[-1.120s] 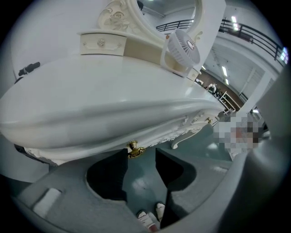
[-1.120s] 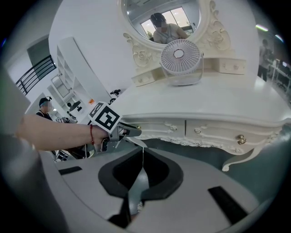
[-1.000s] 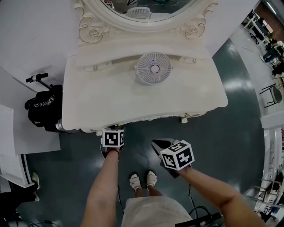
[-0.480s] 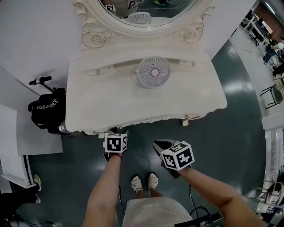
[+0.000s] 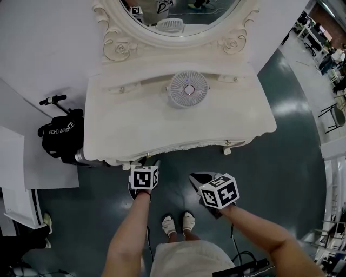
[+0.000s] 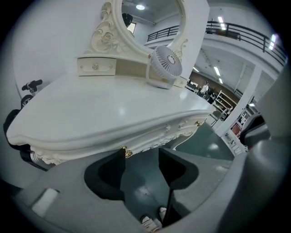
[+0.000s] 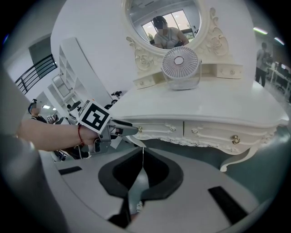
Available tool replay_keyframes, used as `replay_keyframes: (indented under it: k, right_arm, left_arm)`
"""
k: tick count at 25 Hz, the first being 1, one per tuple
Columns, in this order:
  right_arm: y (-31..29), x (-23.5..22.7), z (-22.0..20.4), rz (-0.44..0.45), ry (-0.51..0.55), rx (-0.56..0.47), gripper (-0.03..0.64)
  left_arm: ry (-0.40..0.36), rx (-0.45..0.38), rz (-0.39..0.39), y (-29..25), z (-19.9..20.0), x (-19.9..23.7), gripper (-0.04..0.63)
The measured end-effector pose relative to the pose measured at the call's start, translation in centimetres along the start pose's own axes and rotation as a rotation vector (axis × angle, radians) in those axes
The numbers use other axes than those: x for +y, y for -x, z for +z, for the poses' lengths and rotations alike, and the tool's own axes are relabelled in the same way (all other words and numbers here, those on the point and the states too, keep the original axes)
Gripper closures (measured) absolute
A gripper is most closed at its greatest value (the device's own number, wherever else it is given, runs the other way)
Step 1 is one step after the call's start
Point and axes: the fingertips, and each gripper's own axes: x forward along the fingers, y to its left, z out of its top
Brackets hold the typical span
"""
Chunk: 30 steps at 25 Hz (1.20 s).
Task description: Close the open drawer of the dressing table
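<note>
Left tool (image 6: 142, 154) has just spread its jaws, nothing between them; a gold knob (image 6: 128, 153) sits beside its left jaw. Right tool (image 7: 143, 152) is pressed together, empty. A fan (image 5: 188, 89) stands ahead on the table (image 5: 135, 130).

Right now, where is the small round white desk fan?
In the head view the small round white desk fan stands centred at the back of the cream dressing table, directly below its oval mirror.

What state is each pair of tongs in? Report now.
Left tongs: open, jaws have just been opening, nothing between them.
Right tongs: closed, empty.
</note>
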Motion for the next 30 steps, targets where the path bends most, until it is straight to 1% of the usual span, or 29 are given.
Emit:
replay_keyframes:
  k: [7, 12, 19, 30]
  right_arm:
    - [0.9, 0.6, -0.7, 0.001, 0.005, -0.001, 0.6]
    - [1.6, 1.1, -0.9, 0.001, 0.013, -0.009, 0.6]
    - [2.7, 2.1, -1.1, 0.007, 0.018, -0.025, 0.6]
    - [5.1, 3.3, -1.5, 0.006, 0.021, -0.057, 0.6]
  left_arm:
    - [0.002, -0.017, -0.004, 1.3, -0.2, -0.5, 0.374]
    - [0.002, -0.045, -0.028, 2.6, 0.1, -1.3, 0.374]
    - [0.003, -0.087, -0.071, 4.9, 0.5, -3.3, 0.375]
    - [-0.011, -0.123, -0.114, 8.5, 0.1, -6.6, 0.374]
